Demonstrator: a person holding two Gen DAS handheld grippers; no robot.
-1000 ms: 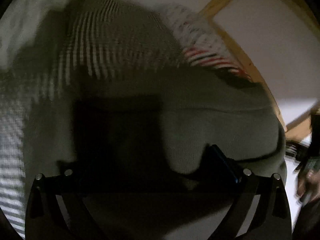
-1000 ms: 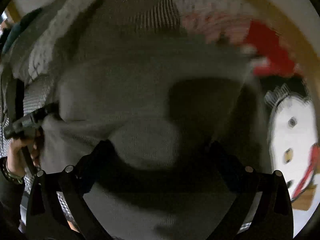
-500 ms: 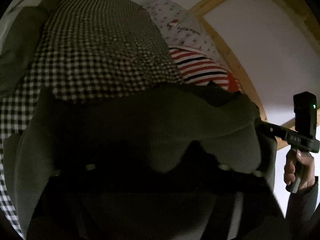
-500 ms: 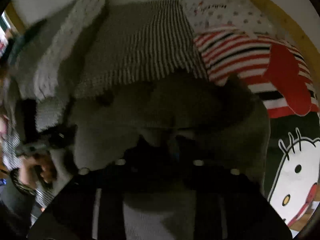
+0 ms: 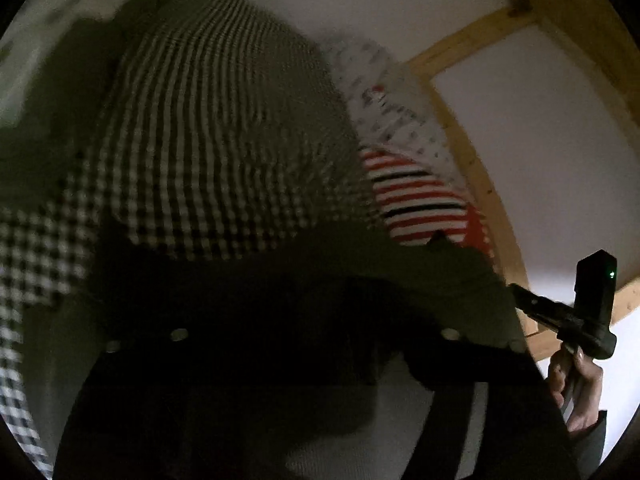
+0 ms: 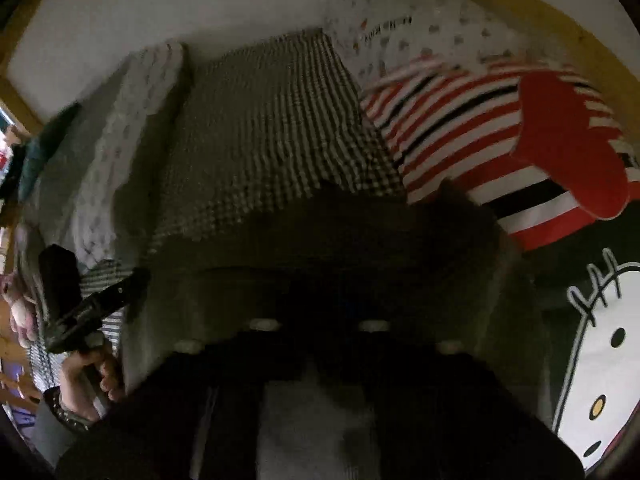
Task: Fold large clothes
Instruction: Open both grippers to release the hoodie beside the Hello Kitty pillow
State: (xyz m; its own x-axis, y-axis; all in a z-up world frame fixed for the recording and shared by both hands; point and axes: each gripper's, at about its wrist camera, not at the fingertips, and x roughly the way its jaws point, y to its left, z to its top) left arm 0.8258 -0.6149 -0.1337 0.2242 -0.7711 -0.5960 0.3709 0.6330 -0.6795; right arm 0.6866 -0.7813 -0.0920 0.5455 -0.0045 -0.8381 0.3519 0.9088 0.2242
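A dark olive-grey knit garment (image 5: 400,264) hangs stretched between both grippers, its top edge raised over the checked bedcover (image 5: 208,140). In the left wrist view my left gripper (image 5: 312,320) lies in deep shadow, jaws narrow and opening, with a fold of the garment between them. My right gripper (image 6: 316,308) is just as dark, jaws close together and opening, the garment (image 6: 360,232) bunched between them. Each view shows the other gripper at a garment corner: the right gripper (image 5: 520,294) on the right, the left gripper (image 6: 134,280) on the left, each in a hand.
A red-and-white striped cushion (image 6: 480,132) and a dotted white pillow (image 6: 420,28) lie at the bed's far right. A cartoon-cat pillow (image 6: 600,360) sits at the near right. The wooden bed frame (image 5: 476,168) runs along the white wall.
A second ago both grippers stood wide open over the flat garment. Both then narrowed onto its edge and drew it back, uncovering more of the checked bedcover.
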